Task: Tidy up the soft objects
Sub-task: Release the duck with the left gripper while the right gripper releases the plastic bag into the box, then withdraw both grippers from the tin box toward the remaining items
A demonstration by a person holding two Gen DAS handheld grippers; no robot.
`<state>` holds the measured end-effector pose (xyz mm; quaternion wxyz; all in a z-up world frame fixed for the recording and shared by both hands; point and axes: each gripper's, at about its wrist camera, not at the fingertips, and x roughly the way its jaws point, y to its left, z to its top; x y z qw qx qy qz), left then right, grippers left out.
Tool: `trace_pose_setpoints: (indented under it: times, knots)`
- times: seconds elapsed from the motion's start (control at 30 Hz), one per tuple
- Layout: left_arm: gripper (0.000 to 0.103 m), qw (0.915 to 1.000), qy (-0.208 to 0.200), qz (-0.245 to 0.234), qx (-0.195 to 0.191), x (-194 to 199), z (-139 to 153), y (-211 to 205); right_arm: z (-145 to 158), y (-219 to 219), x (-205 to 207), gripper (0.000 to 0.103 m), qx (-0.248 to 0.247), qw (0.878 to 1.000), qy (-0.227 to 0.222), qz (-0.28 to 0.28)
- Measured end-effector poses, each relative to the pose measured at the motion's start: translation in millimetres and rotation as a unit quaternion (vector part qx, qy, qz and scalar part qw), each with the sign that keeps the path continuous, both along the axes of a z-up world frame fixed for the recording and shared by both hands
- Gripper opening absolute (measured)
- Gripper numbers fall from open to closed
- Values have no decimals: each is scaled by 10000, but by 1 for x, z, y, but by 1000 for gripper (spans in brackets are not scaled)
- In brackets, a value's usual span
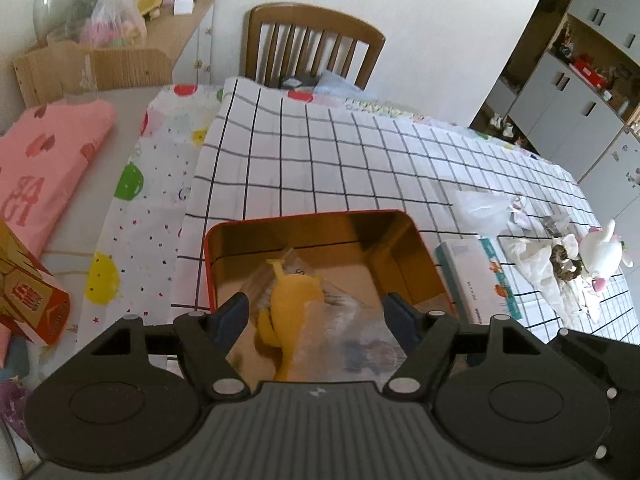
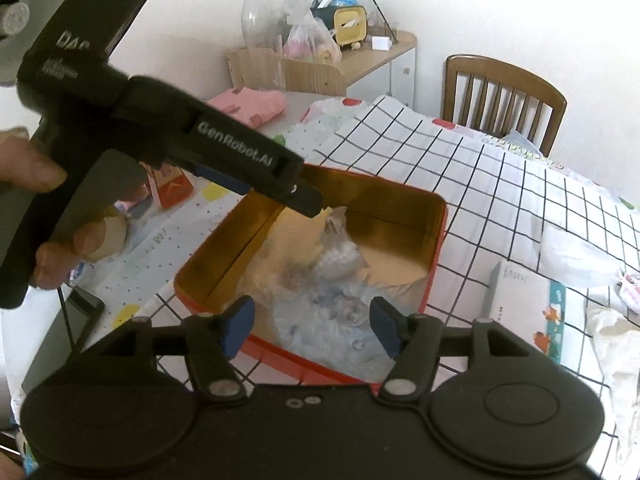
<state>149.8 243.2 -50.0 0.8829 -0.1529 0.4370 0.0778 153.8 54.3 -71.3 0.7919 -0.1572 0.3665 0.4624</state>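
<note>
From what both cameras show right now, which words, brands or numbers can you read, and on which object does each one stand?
"GenRobot.AI": on the body of the left gripper, seen by the right wrist camera.
"DAS", only partly legible: on the same tool's upper part.
Smaller line below it: too blurred to read.
Pink cloth: large letters, not clearly legible.
Orange carton: print too blurred.
White box: print too small.

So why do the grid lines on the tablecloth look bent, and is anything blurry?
Left wrist view: fisheye lens bows the checked cloth; the yellow toy in the tin is soft, too close. Right wrist view: same curving, and the plastic bags in the tin look smeared; dark corners are the lens edge.
</note>
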Motion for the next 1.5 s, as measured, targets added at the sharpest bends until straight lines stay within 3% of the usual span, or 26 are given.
trace_pose_setpoints:
  times: [0.57, 0.8, 0.97, 1.33, 1.4, 1.5]
  knots:
    - [74, 9976, -551, -189, 386, -13, 40, -73, 45, -72, 9, 83, 358, 9987, -163, -319]
    - [75, 9978, -495, -282, 351, -2, 39, -111, 49, -112, 21, 87, 374, 9977, -218, -520]
    - [82, 9977, -512, -263, 352, 7, 38, -136, 51, -142, 33, 92, 425, 9965, -250, -673]
    - [83, 9967, -600, -393, 371, 40, 37, -193, 49, -213, 65, 94, 494, 9929, -266, -1047]
    - [89, 9966, -615, -405, 381, 48, 36, -201, 48, -225, 73, 94, 502, 9922, -267, -1113]
    - [89, 9966, -632, -393, 359, 60, 34, -210, 47, -240, 85, 94, 498, 9912, -265, -1201]
